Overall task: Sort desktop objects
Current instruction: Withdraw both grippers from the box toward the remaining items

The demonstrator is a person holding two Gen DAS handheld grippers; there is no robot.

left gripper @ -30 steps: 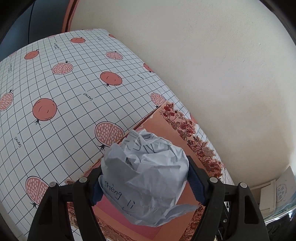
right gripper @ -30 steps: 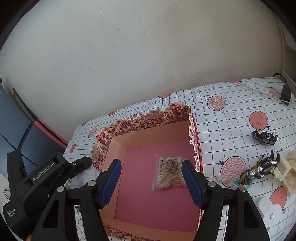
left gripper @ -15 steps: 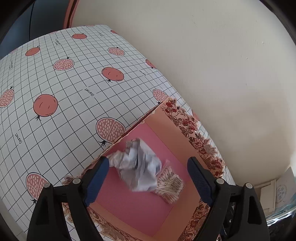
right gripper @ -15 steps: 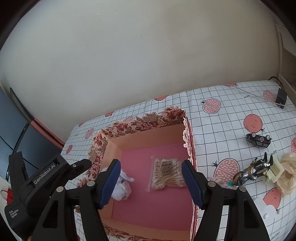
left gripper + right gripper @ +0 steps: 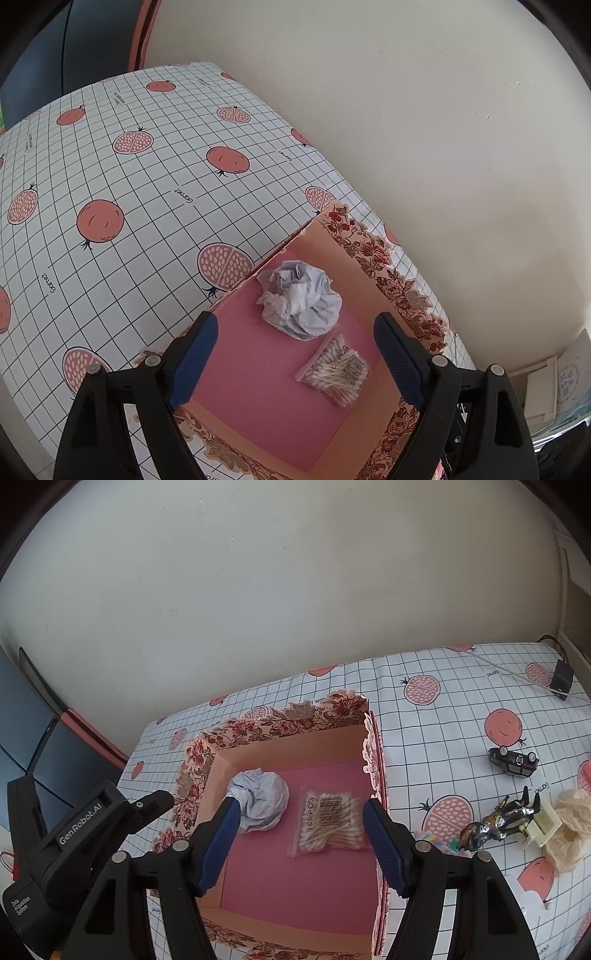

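A floral box (image 5: 373, 254) (image 5: 280, 720) with a pink floor stands on the pomegranate tablecloth. Inside lie a crumpled grey paper ball (image 5: 301, 299) (image 5: 260, 799) and a bag of cotton swabs (image 5: 334, 369) (image 5: 328, 821). My left gripper (image 5: 295, 354) is open and empty above the box; its body shows in the right wrist view (image 5: 85, 830). My right gripper (image 5: 299, 843) is open and empty above the box's near side.
Right of the box lie a black toy car (image 5: 513, 760), a black-gold figurine (image 5: 498, 819), a cream plastic piece (image 5: 543, 827) and a beige lace bundle (image 5: 572, 830). A black adapter with cable (image 5: 561, 675) sits far right. A wall runs behind the table.
My left gripper opened and let the paper ball fall into the box, where it now rests beside the swab bag. Both grippers rose a little.
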